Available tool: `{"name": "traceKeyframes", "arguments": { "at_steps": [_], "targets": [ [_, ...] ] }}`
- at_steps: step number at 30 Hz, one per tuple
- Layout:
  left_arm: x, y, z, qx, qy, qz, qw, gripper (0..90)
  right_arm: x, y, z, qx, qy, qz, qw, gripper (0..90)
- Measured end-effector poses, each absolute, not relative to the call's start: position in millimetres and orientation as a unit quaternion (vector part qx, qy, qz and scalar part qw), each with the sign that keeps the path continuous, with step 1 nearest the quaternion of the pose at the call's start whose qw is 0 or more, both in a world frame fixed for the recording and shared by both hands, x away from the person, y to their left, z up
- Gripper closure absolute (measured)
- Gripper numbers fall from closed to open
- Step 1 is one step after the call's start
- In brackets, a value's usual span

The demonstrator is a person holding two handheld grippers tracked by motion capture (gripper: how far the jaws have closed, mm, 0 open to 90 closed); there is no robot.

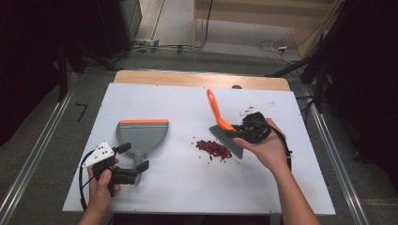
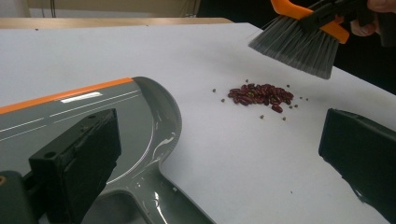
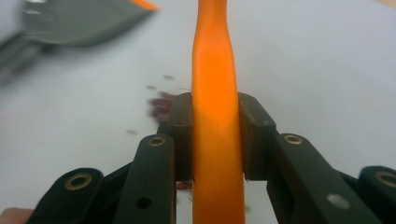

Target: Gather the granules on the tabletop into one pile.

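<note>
Beans (image 1: 214, 150) lie mid-worktop (image 1: 187, 187); right tongs (image 1: 248, 127) pinch the brush (image 1: 224, 129) just right of them, left tongs (image 1: 133, 157) spread around the dustpan (image 1: 141, 136) handle.

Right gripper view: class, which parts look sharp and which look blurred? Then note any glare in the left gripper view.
Right gripper view: the orange brush handle is sharp, the dustpan and beans blurred. Left gripper view: white glare streaks on the dustpan.

dustpan (image 2: 140, 116): glossy grey plastic | brush handle (image 3: 215, 116): smooth orange plastic
</note>
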State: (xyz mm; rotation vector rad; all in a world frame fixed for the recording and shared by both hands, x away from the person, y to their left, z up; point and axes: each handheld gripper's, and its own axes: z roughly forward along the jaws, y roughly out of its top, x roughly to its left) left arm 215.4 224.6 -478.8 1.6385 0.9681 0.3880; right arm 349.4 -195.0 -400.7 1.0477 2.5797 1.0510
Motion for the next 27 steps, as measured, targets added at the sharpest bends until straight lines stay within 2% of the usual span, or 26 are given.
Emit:
{"name": "traceKeyframes", "arguments": {
  "at_steps": [2,6,9,13,19,22,25,27],
  "targets": [
    [215,224,-478,0.697,0.41,0.166,0.564,0.0,346,-208,-403,0.386,0.851,0.336,0.121,68.9],
    [215,223,-478,0.699,0.409,0.167,0.563,0.0,342,-228,-421,0.455,0.826,0.286,0.169,68.9],
    [215,221,-478,0.7,0.407,0.166,0.563,0.0,338,-225,-438,0.467,0.822,0.244,0.215,68.9],
    [216,219,-478,0.701,0.407,0.164,0.562,0.0,331,-209,-447,0.473,0.813,0.243,0.238,69.0],
    [216,218,-479,0.705,0.404,0.164,0.559,0.0,332,-178,-448,0.458,0.822,0.239,0.239,68.9],
    [216,220,-479,0.704,0.406,0.165,0.559,0.0,333,-171,-446,0.453,0.826,0.261,0.211,68.9],
    [216,222,-480,0.702,0.407,0.165,0.561,0.0,332,-165,-446,0.437,0.835,0.259,0.213,68.9],
    [216,222,-479,0.703,0.407,0.167,0.559,0.0,334,-167,-443,0.431,0.837,0.278,0.193,68.9]
  ]
}}
